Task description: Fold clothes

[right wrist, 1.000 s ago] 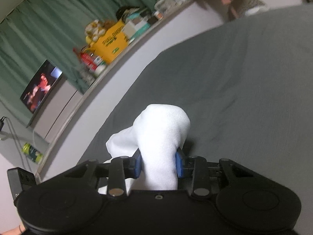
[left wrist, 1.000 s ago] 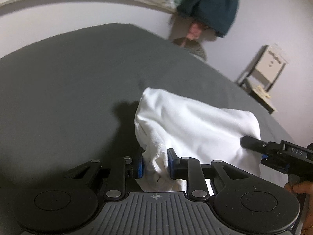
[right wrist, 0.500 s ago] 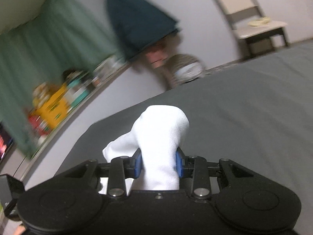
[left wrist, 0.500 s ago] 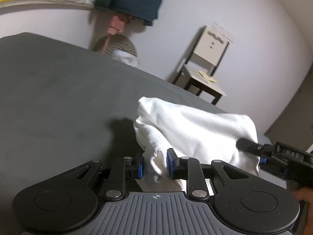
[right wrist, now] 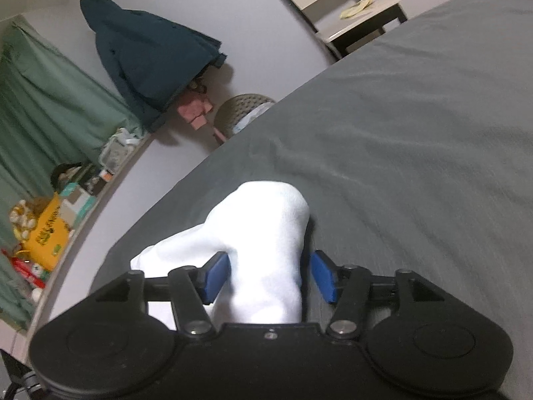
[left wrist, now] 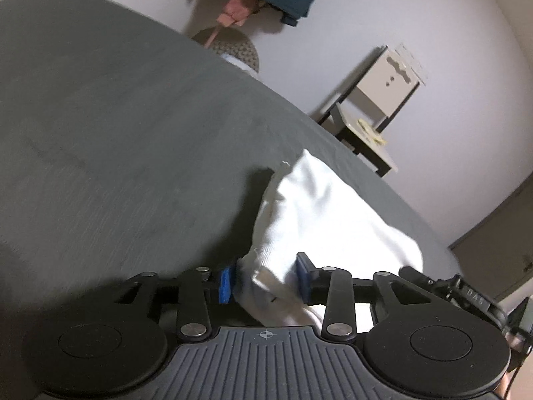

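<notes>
left gripper (left wrist: 265, 281): jaws opening, white cloth (left wrist: 319, 220) sits loose between the blue pads
right gripper (right wrist: 270, 278): opening too, pads clear of the cloth
cloth: bunched on the grey bed (left wrist: 116, 133)

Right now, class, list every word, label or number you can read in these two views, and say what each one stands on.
"DAS": faint, on the black body of the right gripper, whose jaws are opening with the white cloth between them.
Green print on the yellow bag: too blurred to read.
Labels on the boxes along the ledge: too small to read.
</notes>
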`<control>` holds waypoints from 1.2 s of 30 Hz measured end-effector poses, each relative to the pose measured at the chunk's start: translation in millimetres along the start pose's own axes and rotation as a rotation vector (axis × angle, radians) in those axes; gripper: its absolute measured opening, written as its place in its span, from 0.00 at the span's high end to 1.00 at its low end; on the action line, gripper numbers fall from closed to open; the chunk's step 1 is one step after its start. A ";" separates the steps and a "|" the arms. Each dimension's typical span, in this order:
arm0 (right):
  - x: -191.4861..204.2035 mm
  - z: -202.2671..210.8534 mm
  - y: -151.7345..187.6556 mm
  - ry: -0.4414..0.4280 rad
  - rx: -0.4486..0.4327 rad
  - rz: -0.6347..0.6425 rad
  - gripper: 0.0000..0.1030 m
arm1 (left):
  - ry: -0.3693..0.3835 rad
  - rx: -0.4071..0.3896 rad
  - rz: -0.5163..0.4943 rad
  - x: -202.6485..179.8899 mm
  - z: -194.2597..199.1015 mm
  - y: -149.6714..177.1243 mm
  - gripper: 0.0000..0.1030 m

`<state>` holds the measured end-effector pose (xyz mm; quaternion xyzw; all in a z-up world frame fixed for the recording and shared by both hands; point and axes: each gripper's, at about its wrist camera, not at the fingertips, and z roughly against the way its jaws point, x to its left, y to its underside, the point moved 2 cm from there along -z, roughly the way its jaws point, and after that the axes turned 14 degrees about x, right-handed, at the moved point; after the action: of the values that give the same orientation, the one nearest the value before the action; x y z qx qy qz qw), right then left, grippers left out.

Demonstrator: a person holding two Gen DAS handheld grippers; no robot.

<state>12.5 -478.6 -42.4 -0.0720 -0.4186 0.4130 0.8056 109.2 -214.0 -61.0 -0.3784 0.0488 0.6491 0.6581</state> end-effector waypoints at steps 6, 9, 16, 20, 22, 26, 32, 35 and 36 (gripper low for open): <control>47.5 28.7 15.8 0.115 -0.111 0.173 0.38 | -0.094 -0.074 -0.046 8.3 29.3 12.0 0.33; 69.7 27.9 26.2 0.126 -0.181 0.281 0.26 | -0.112 -0.072 -0.073 17.5 47.7 25.8 0.33; 90.8 -29.2 35.0 0.206 -0.084 0.464 0.16 | -0.204 -0.057 -0.190 42.4 92.5 67.7 0.33; 106.0 -27.7 38.5 0.303 -0.140 0.524 0.15 | -0.218 -0.055 -0.239 54.0 113.8 82.5 0.33; 115.4 -29.4 35.8 0.304 -0.219 0.498 0.05 | -0.216 -0.059 -0.274 54.7 119.6 85.5 0.32; 128.8 -67.1 27.4 0.376 -0.151 0.463 0.00 | -0.244 -0.060 -0.320 55.6 129.2 86.7 0.32; 160.4 -95.6 44.6 0.446 -0.169 0.538 0.00 | -0.250 -0.068 -0.294 63.8 140.8 81.1 0.32; 167.7 -108.6 51.9 0.483 -0.088 0.577 0.00 | -0.257 -0.064 -0.287 68.8 145.0 82.0 0.32; 169.1 -105.5 54.9 0.478 -0.087 0.582 0.00 | -0.257 -0.065 -0.285 69.5 145.8 81.6 0.32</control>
<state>108.8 -296.0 -31.2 -0.3164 -0.1978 0.5781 0.7257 -15.2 -85.9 -31.8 -0.3164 -0.1108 0.5936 0.7316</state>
